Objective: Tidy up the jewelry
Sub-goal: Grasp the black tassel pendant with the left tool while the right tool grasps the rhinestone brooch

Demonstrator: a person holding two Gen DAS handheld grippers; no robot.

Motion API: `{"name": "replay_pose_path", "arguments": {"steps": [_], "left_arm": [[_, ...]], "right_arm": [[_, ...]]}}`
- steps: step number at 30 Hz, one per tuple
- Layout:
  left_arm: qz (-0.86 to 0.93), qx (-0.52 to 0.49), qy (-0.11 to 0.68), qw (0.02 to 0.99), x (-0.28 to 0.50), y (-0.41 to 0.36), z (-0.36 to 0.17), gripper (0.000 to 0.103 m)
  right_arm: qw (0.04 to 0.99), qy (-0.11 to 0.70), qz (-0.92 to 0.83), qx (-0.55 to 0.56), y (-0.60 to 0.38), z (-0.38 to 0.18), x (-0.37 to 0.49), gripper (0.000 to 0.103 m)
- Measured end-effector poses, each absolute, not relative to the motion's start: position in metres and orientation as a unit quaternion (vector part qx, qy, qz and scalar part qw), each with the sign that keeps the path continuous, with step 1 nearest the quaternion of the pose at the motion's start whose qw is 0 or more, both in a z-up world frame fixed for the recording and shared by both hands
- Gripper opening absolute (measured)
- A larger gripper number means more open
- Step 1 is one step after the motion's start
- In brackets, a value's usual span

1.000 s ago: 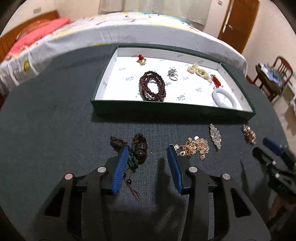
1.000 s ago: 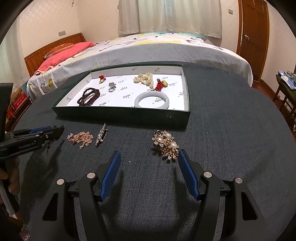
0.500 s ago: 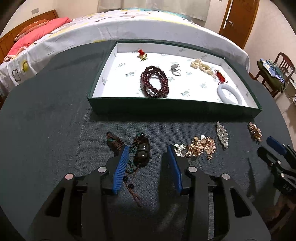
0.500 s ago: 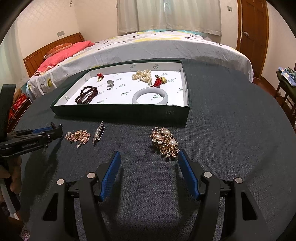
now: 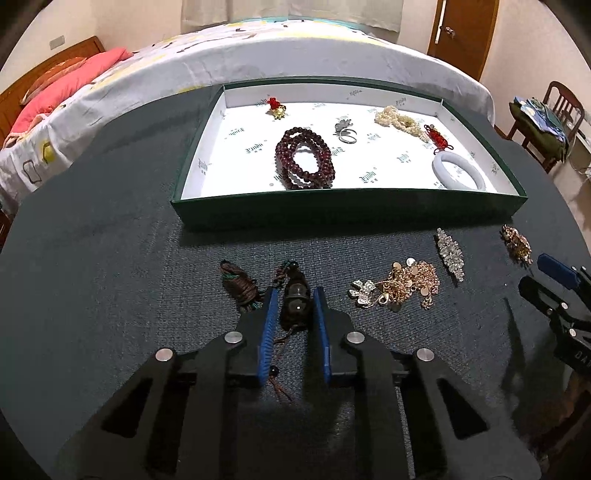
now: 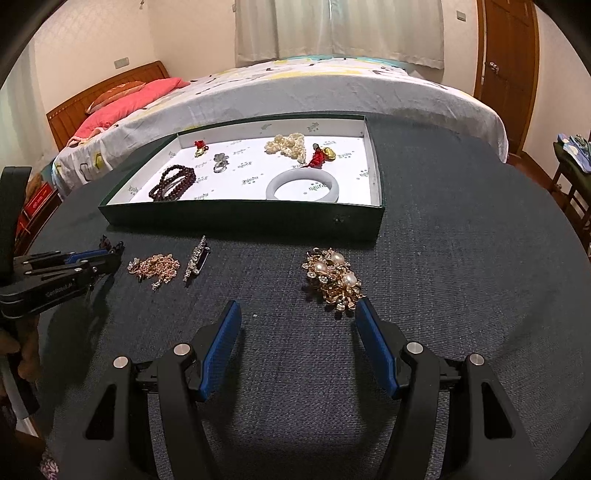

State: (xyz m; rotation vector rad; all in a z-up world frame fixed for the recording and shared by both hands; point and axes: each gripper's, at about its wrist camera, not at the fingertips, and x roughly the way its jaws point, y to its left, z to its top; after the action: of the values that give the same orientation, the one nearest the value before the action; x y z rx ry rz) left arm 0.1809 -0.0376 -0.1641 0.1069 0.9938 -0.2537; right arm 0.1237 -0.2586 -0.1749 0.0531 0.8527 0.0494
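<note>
The left hand-held gripper (image 5: 294, 295) has just closed its jaws onto the dark beaded pendant (image 5: 295, 304) on the counter (image 5: 110, 277), so lifting looks next. The right hand-held gripper (image 6: 297, 325) stands open and empty beside the pearl brooch (image 6: 334, 280). Beyond lies the tray (image 5: 351, 210).

A round table (image 6: 461, 258) covered in dark blue-grey woven cloth fills the foreground of a bedroom. Just behind it stands a bed (image 6: 332, 88) under a pale patterned bedspread, with a pink pillow (image 6: 129, 103) lying against a wooden headboard (image 6: 92, 99) at its left end. Cream curtains (image 6: 340, 29) hang on the far wall, and a brown wooden door (image 6: 509, 55) stands shut in the right corner. At the right edge, a wooden chair (image 5: 554, 107) carries a heap of folded green and blue fabric (image 5: 539, 118). A red box (image 6: 38, 195) sits low beside the bed.
</note>
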Motion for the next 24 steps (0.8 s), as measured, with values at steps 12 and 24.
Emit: {"name": "replay_pose_path", "arguments": {"steps": [12,24], "left_arm": [[-0.111,0.074,0.460,0.878,0.177,-0.028,-0.163,0.017],[-0.099,0.090,0.445,0.885,0.182,0.006,-0.153,0.017]], "right_arm": [[0.911,0.410,0.035,0.012,-0.241,-0.169,0.133,0.063],[0.904,0.423,0.059,-0.006,-0.198,-0.178,0.169,0.055]]}}
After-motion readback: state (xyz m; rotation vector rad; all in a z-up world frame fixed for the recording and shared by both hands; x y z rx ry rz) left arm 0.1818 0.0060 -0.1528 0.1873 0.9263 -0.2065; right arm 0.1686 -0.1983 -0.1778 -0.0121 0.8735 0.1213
